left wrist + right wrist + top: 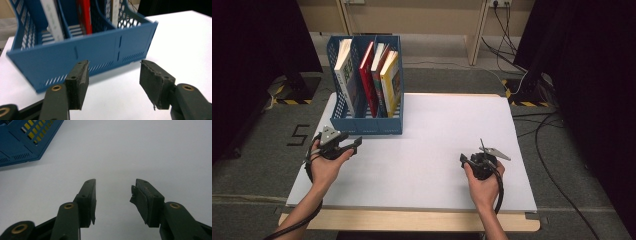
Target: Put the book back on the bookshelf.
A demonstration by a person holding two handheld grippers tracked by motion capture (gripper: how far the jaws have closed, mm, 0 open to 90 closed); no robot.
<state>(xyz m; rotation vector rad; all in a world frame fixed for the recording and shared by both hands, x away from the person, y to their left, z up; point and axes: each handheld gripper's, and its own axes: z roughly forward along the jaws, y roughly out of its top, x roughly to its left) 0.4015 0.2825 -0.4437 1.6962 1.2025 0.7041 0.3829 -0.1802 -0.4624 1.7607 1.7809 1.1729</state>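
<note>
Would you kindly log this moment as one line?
left hand-held gripper: open, facing blue rack | right hand-held gripper: open over table

Both forearms are bare, with no sleeves in view. The left gripper (354, 145) and right gripper (464, 159) are black, each with a grey three-cornered plate on top and a black cable trailing back along the arm. The fingers (78, 85) are matte black blocks with worn, ragged pad edges, mounted on arms with brass-coloured rivets.

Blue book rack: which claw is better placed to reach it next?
Left. The left claw is open just before the blue book rack. The right claw, also open, is farther away over the white table.
</note>
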